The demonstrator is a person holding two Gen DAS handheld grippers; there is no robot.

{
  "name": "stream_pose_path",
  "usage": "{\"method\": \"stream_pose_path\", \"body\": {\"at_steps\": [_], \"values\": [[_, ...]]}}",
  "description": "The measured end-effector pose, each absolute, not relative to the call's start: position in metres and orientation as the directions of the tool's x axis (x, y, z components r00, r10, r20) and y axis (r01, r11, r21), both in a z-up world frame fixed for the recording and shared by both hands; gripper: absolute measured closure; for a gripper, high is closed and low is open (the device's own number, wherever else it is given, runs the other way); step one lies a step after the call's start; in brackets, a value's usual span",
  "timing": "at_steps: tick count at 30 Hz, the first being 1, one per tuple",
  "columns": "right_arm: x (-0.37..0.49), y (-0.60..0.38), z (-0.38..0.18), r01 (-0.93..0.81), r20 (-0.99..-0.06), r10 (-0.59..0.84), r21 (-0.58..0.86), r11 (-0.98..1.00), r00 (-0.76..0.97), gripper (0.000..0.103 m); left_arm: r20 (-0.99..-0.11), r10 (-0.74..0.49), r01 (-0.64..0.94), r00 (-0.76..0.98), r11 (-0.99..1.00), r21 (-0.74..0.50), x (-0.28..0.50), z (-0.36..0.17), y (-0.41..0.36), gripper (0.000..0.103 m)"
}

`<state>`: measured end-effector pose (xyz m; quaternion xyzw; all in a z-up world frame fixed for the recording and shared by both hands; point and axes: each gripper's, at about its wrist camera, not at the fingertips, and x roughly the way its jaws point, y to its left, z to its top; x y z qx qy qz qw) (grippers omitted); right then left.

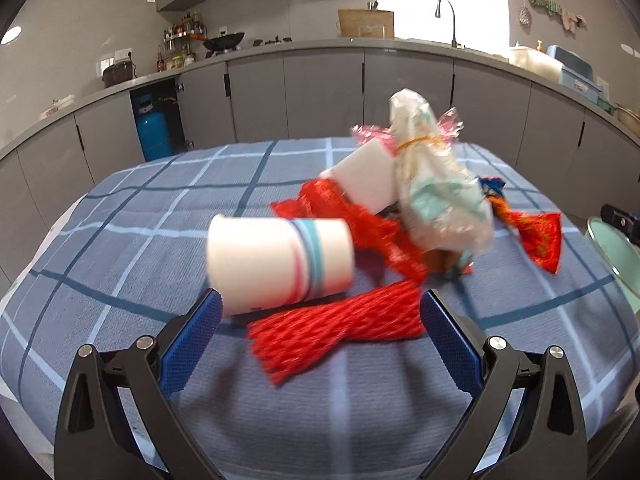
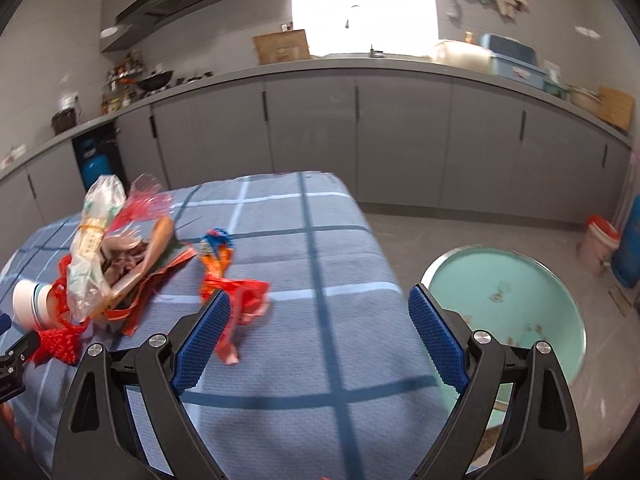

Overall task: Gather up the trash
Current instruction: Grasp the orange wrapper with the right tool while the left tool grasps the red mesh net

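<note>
From where I operate, most of the job remains. The trash still lies heaped on the table (image 1: 120, 240) with its blue checked cloth: in the left wrist view a white paper cup (image 1: 280, 262) lies on its side at about 11 o'clock from my left gripper (image 1: 320, 316), a strip of red foam netting (image 1: 336, 330) sits between the left jaws but neither pad presses on it, and beyond, at 12 to 1 o'clock, stand a white block (image 1: 366, 184), a clear plastic bag bound with a rubber band (image 1: 436, 196), pink cellophane and a red-orange wrapper (image 1: 536, 240). The left tongs stand wide and hold nothing. My right gripper (image 2: 320, 316) is also wide, its jaws opening a little further, with bare cloth between them; a crumpled red-orange wrapper (image 2: 236, 300) lies just beside the left pad at about 10 o'clock, not gripped. The receptacle, I judge, is the pale green basin (image 2: 520, 300) standing on the floor off the table's edge, at about 2 o'clock from the right gripper. It holds only a few small brownish scraps; I cannot tell what they are. A red-lidded bucket (image 2: 600, 244) stands further off at 3 o'clock; its contents are hidden. By my count at least six items are still to be moved.
</note>
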<state>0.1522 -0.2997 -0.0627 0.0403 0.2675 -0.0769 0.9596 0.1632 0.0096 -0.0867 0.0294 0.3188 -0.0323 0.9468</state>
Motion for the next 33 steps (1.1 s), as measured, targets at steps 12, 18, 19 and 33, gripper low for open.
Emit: {"method": "stream_pose_path", "body": {"at_steps": [12, 18, 19, 33], "values": [[0.227, -0.248, -0.086, 0.001, -0.604, -0.062, -0.101, 0.995, 0.794, 0.018, -0.697, -0.155, 0.249, 0.701, 0.968, 0.035, 0.177, -0.111, 0.019, 0.028], [0.239, -0.24, -0.101, -0.053, -0.667, -0.036, -0.113, 0.992, 0.744, 0.043, -0.71, -0.157, 0.293, 0.687, 0.953, 0.072, 0.176, -0.116, 0.007, 0.048], [0.239, -0.24, -0.101, -0.057, -0.667, -0.033, -0.113, 0.992, 0.744, 0.046, -0.71, -0.16, 0.297, 0.686, 0.952, 0.072, 0.176, -0.117, 0.006, 0.051], [0.239, -0.253, -0.108, -0.033, -0.717, 0.011, -0.017, 0.999, 0.697, 0.069, -0.719, -0.186, 0.338, 0.669, 0.938, 0.072, 0.175, -0.117, -0.015, 0.058]]}}
